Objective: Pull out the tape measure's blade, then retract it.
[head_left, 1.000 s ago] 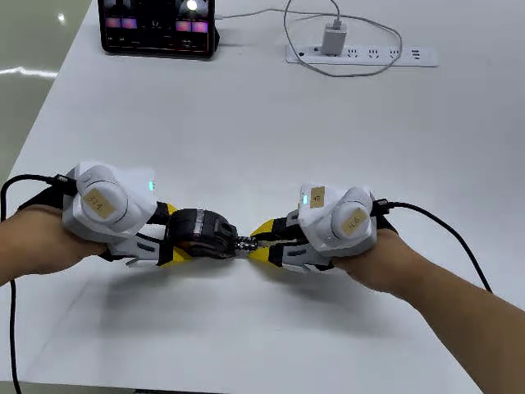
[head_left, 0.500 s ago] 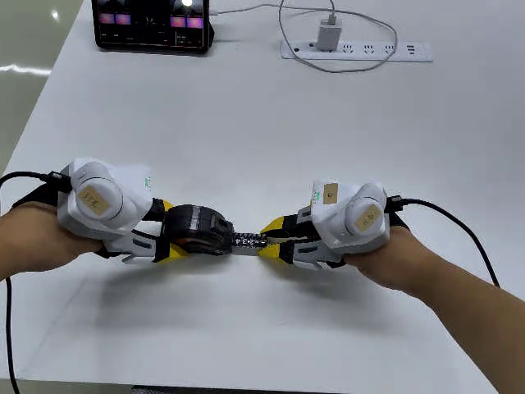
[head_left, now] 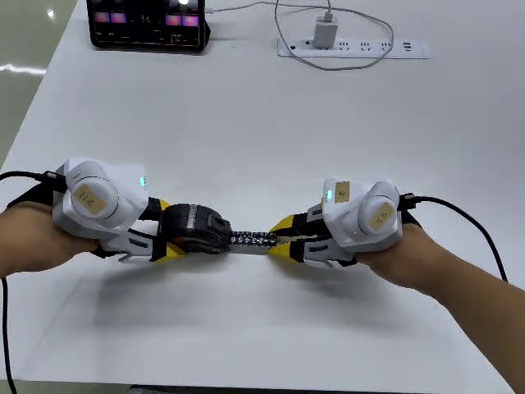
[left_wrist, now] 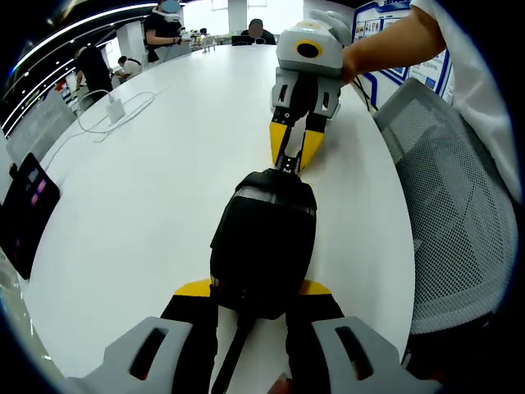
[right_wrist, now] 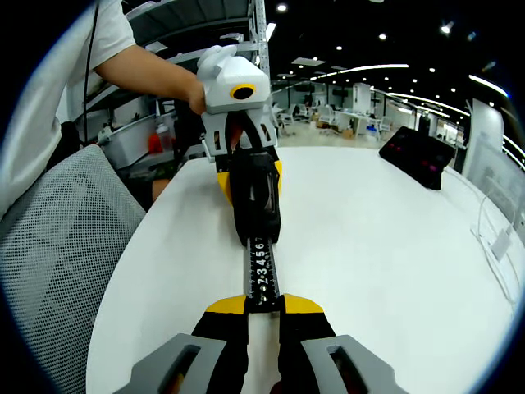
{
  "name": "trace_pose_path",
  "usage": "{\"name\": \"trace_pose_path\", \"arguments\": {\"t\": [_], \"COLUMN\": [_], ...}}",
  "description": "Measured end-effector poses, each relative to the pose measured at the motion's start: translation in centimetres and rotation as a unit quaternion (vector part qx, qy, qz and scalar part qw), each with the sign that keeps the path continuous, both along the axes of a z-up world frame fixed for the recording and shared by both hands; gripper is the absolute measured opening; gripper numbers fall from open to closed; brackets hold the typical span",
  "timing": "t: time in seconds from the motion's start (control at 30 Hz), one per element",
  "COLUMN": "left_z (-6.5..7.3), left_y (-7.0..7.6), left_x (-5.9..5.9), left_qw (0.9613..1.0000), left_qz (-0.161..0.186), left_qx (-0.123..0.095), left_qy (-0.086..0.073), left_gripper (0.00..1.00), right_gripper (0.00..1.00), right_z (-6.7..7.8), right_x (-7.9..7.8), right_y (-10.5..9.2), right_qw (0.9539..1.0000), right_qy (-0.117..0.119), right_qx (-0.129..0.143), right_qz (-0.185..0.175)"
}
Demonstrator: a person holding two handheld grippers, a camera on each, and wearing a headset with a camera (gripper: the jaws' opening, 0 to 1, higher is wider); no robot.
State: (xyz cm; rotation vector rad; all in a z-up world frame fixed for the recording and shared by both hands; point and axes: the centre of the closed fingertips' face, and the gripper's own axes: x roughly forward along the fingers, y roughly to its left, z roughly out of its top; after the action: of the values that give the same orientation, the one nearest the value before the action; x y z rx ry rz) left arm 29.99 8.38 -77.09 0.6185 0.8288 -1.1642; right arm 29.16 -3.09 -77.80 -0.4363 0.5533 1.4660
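Observation:
A black tape measure case (head_left: pixel 194 227) sits low over the white table, with my left gripper (head_left: pixel 166 238) shut on its rear. In the left gripper view the case (left_wrist: pixel 264 243) lies between the yellow-tipped jaws. A short length of blade (head_left: pixel 253 239) with printed numbers runs right from the case. My right gripper (head_left: pixel 283 237) is shut on the blade's end. In the right gripper view the blade (right_wrist: pixel 262 275) stretches from my jaws to the case (right_wrist: pixel 256 194), and the left gripper (right_wrist: pixel 238 103) holds it from behind.
A dark tablet-like device (head_left: pixel 146 20) stands at the table's far left. A white power strip (head_left: pixel 354 48) with a plugged charger and looped cable lies at the far edge. A mesh chair (right_wrist: pixel 59 238) stands beside the table. Cables trail from both grippers.
My right gripper has moved right, away from the case, drawing out more blade. The gap between the two grippers has widened. The left gripper has stayed nearly still.

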Motion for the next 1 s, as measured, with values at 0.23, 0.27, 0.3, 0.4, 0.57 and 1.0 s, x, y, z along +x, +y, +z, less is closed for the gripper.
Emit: {"name": "trace_pose_path", "arguments": {"t": [0.23, 0.27, 0.3, 0.4, 0.57, 1.0], "left_z": [0.0, 0.0, 0.0, 0.0, 0.0, -0.1], "left_y": [0.0, 0.0, 0.0, 0.0, 0.0, 0.0], "left_x": [0.0, 0.0, 0.0, 0.0, 0.0, 0.0], "left_qw": [1.0, 1.0, 1.0, 1.0, 1.0, 1.0], "left_qz": [0.002, 0.002, 0.003, 0.003, 0.003, 0.004], "left_qx": [-0.001, -0.001, -0.001, 0.0, 0.0, -0.001], "left_qy": [0.001, 0.001, 0.001, 0.001, 0.001, 0.002], "left_gripper": [0.26, 0.26, 0.26, 0.26, 0.26, 0.26], "right_gripper": [0.09, 0.09, 0.09, 0.09, 0.09, 0.09], "right_z": [0.0, 0.0, 0.0, 0.0, 0.1, 0.1], "right_x": [0.1, 0.1, 0.1, 0.1, 0.2, 0.3], "right_y": [-1.0, -1.2, -1.3, -1.6, -2.1, -3.4], "right_qw": [1.0, 1.0, 1.0, 1.0, 0.9999, 0.9998], "right_qy": [-0.001, -0.001, -0.001, -0.003, -0.005, -0.006], "right_qx": [-0.004, -0.005, -0.006, -0.008, -0.011, -0.018], "right_qz": [-0.003, -0.003, -0.003, -0.003, -0.003, -0.005]}}
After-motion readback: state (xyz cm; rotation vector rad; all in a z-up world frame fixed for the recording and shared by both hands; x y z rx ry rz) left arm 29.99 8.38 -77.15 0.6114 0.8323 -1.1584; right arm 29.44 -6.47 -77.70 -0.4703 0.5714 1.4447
